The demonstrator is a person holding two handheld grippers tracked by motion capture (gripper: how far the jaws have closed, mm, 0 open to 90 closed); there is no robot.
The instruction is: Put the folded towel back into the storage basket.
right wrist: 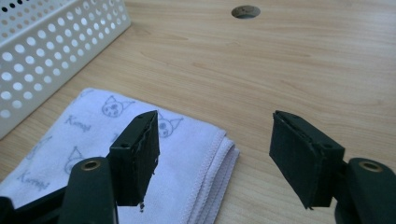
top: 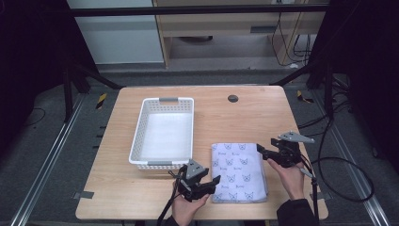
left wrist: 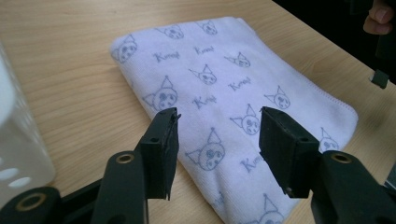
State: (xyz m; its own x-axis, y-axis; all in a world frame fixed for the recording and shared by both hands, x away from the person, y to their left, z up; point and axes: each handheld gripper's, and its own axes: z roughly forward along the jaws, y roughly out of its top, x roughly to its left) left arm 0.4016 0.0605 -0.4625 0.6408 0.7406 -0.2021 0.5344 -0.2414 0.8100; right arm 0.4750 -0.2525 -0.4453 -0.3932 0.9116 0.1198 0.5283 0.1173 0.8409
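Near the front edge of the tabletop (top: 141, 197), toward its right corner, lying flat and neatly folded: a pale towel (top: 237, 172) printed with small cat faces. Just left of it, sitting empty toward the tabletop's middle: a white perforated basket (top: 162, 133). Hovering at the towel's near left corner, jaws released and straddling the cloth without pressing it: left gripper (top: 207, 184). Hanging at the towel's far right corner, jaws likewise apart and gripping nothing: right gripper (top: 264, 151). Judging by this, approaching for a two-handed pickup, with nothing grasped yet. Next, probably lowering both sets of jaws onto opposite towel edges, clenching through all folded layers, then lifting together toward the basket, keeping the fold from slipping open
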